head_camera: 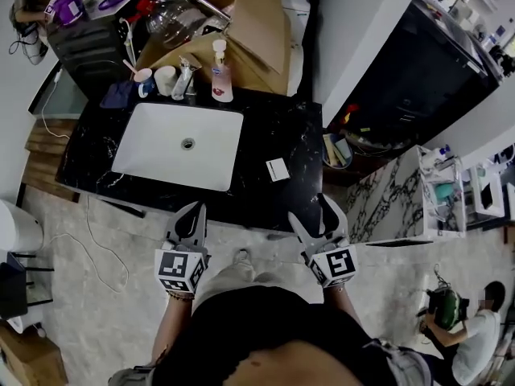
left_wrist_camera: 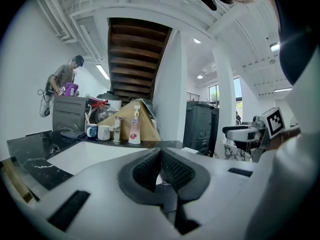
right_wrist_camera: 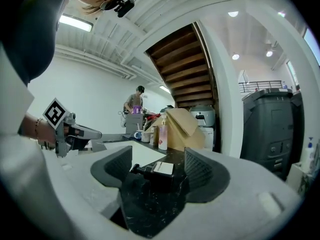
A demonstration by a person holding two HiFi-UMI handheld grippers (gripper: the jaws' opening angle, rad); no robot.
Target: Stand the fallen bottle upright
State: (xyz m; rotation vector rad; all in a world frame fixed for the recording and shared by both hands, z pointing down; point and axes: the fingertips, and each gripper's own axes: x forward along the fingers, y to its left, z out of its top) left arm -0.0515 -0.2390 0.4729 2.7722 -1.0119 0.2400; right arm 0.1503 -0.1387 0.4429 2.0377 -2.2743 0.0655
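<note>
– Right gripper (head_camera: 312,211), how wide?
– Jaws well apart, gripping nothing. It hovers at the front edge of the black marble counter (head_camera: 282,127). The fallen dark bottle (right_wrist_camera: 156,172) lies on its side just beyond them, right of the white sink (head_camera: 153,131).
– And the left gripper (head_camera: 193,214)?
– Jaws pressed together, empty, held before the counter edge.
– Any writing?
– The bottle's white label (head_camera: 278,170) faces up, its print too small to read. The upright pump bottle (head_camera: 220,75) behind the sink has a pink label with a red mark (also unreadable).
– The room?
– Pale stone floor, white walls, a wooden staircase (right_wrist_camera: 185,66). A cardboard box (head_camera: 253,26) and two mugs (head_camera: 154,80) stand behind the sink.
</note>
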